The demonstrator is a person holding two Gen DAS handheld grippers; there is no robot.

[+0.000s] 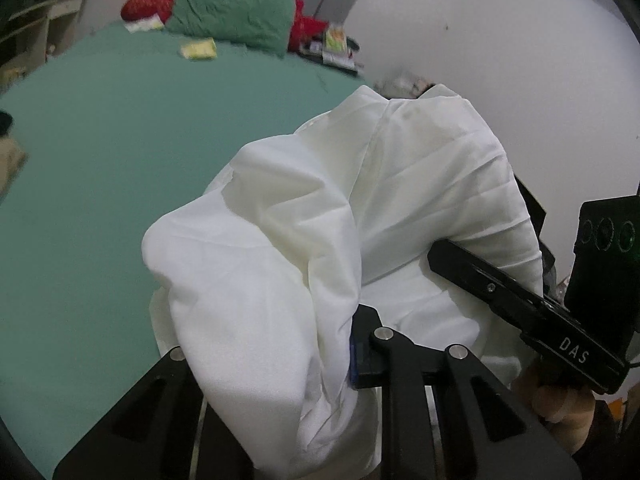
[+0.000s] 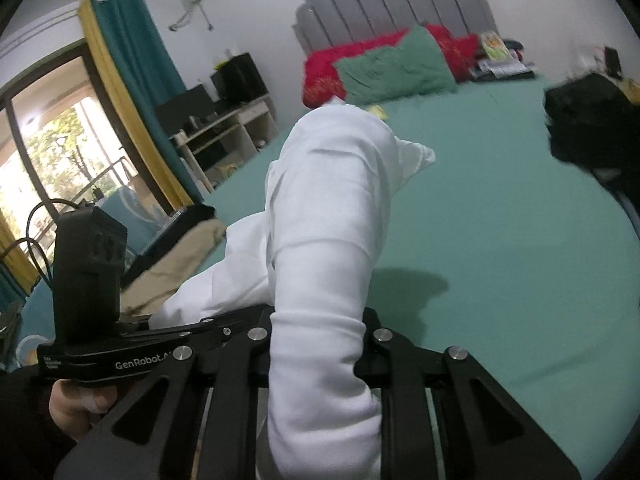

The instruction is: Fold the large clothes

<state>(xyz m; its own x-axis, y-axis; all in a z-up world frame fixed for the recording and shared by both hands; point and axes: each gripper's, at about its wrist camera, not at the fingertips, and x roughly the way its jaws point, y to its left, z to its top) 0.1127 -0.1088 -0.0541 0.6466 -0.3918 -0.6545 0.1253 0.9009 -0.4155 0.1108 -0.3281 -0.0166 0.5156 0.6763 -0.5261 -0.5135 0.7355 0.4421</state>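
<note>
A large white garment is lifted above the green bed. My left gripper is shut on a bunch of its cloth, which drapes over the fingers and hides the left one. The right gripper shows at the right of the left wrist view, its tip buried in the same cloth. In the right wrist view the white garment rises in a thick fold from my right gripper, which is shut on it. The left gripper reaches in from the left and holds the cloth close beside it.
A green pillow and a red pillow lie at the grey headboard. A black item sits at the bed's right edge. Beige cloth lies at its left. Shelves and a curtained glass door stand left.
</note>
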